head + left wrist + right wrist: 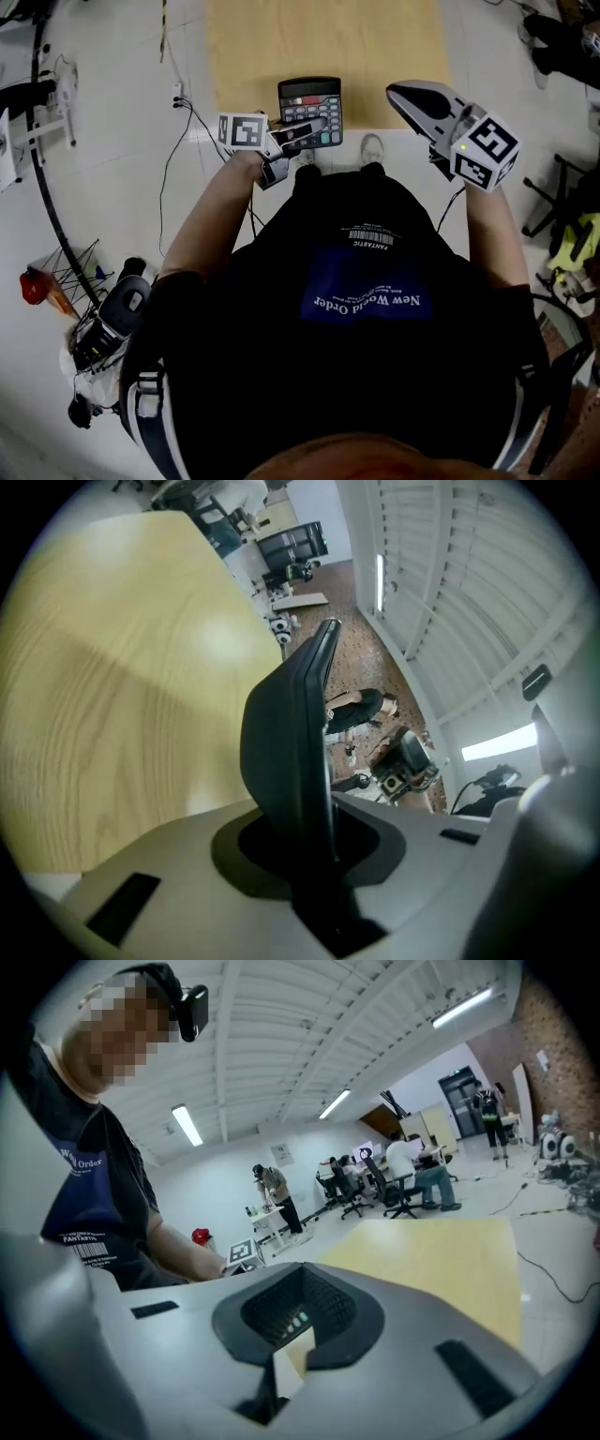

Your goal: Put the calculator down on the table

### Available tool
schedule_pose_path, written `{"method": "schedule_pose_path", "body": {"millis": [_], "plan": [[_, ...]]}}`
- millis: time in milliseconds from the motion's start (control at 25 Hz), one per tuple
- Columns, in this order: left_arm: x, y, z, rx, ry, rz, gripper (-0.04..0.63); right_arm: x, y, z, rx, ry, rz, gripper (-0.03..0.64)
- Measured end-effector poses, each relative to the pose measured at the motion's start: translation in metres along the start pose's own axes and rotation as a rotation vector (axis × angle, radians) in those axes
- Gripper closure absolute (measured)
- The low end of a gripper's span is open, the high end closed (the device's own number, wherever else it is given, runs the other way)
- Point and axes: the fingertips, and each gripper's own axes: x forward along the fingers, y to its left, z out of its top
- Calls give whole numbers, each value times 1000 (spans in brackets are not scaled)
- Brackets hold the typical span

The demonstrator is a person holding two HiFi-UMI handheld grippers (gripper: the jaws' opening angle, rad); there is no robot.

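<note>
The dark grey calculator [310,112], with a display and rows of keys, hangs over the near edge of the light wooden table [328,37]. My left gripper [312,128] is shut on its lower edge from the left. In the left gripper view the calculator [289,742] stands edge-on between the jaws of the left gripper [307,841], with the table [103,696] behind it. My right gripper [397,92] hovers at the table's near right edge, apart from the calculator. In the right gripper view the right gripper [298,1314] looks shut with nothing in it.
White floor surrounds the table. Cables [192,117] trail on the floor at the left. A red object [32,286] and a black device [114,317] lie lower left, and a yellow-green tool [579,246] at the right. Seated people [412,1171] work far behind.
</note>
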Motion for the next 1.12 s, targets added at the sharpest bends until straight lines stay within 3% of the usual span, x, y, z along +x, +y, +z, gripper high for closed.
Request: {"method": "schedule_pose_path", "body": {"millis": [160, 280, 400, 640, 880, 1120], "plan": [[26, 43, 22, -18, 59, 22, 508, 18, -22, -14, 68, 37, -27, 629], [34, 59, 21, -39, 65, 49, 508, 34, -21, -21, 134, 30, -1, 629], [40, 71, 14, -53, 104, 106, 508, 52, -14, -24, 135, 39, 45, 629], [41, 79, 17, -83, 131, 170, 506, 70, -5, -33, 164, 43, 102, 630], [42, 84, 19, -99, 127, 316, 460, 57, 0, -44, 231, 24, 102, 629], [40, 84, 20, -39, 173, 422, 418, 52, 3, -48, 258, 18, 103, 629]]}}
